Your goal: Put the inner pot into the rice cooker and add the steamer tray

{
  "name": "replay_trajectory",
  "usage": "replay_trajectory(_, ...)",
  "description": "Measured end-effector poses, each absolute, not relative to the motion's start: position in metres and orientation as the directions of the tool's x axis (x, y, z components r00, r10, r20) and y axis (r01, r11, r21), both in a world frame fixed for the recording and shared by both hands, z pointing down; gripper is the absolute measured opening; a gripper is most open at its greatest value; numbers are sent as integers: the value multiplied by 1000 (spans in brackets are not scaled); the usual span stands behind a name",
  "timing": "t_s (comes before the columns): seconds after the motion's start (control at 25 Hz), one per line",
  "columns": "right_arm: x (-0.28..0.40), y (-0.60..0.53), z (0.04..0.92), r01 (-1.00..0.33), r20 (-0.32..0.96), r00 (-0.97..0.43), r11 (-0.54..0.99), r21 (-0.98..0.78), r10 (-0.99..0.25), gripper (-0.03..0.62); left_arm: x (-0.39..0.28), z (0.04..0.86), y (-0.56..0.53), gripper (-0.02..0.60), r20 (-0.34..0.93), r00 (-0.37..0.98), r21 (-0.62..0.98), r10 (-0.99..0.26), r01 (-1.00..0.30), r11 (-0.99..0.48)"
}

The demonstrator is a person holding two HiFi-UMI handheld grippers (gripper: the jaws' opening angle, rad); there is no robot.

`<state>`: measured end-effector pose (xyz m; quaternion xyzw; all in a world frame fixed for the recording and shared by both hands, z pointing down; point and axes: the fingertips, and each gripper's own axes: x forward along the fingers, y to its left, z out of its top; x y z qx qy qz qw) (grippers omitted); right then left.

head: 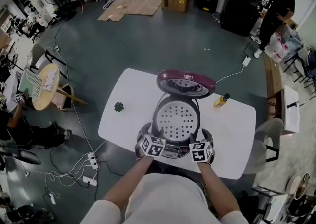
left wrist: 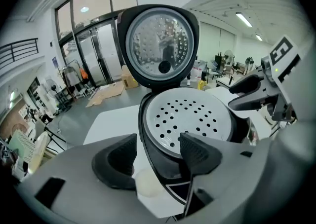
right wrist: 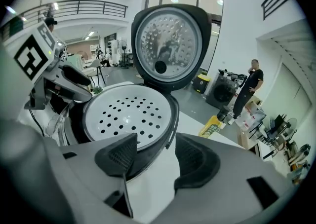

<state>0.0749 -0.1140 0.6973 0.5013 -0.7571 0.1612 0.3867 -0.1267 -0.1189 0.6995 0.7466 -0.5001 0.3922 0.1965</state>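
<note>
One table (head: 232,134): white, it is standing on a grey floor. A yellow bottle (head: 220,100) and a small green object (head: 118,106) are lying on it.
Room: a person (head: 274,13) is standing far off.
Rice cooker (head: 170,153): it is sitting at your edge of the table, with its lid (head: 185,82) standing open.
Steamer tray (head: 176,119): white and perforated, it is resting in the cooker's mouth.
Your left gripper (left wrist: 158,156): its jaws are gaping, with the cooker's near wall showing between them, unpinched.
Your right gripper (right wrist: 150,156): its jaws are standing wide, holding nothing.
Inner pot: the tray is covering it, so you are not seeing it.
</note>
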Motion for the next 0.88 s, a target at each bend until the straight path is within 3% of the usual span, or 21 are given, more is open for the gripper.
replay_trajectory(0.32, 78, -92, 647, -887, 645, -339, 462, 24, -685, 207, -115, 666, -80, 255, 713, 279, 4, -644, -919, -394)
replay_trajectory(0.88, 67, -32, 570, -901, 495, -392, 432, -38, -775, 98, -112, 588, -31, 176, 554, 434, 106, -711, -884, -456)
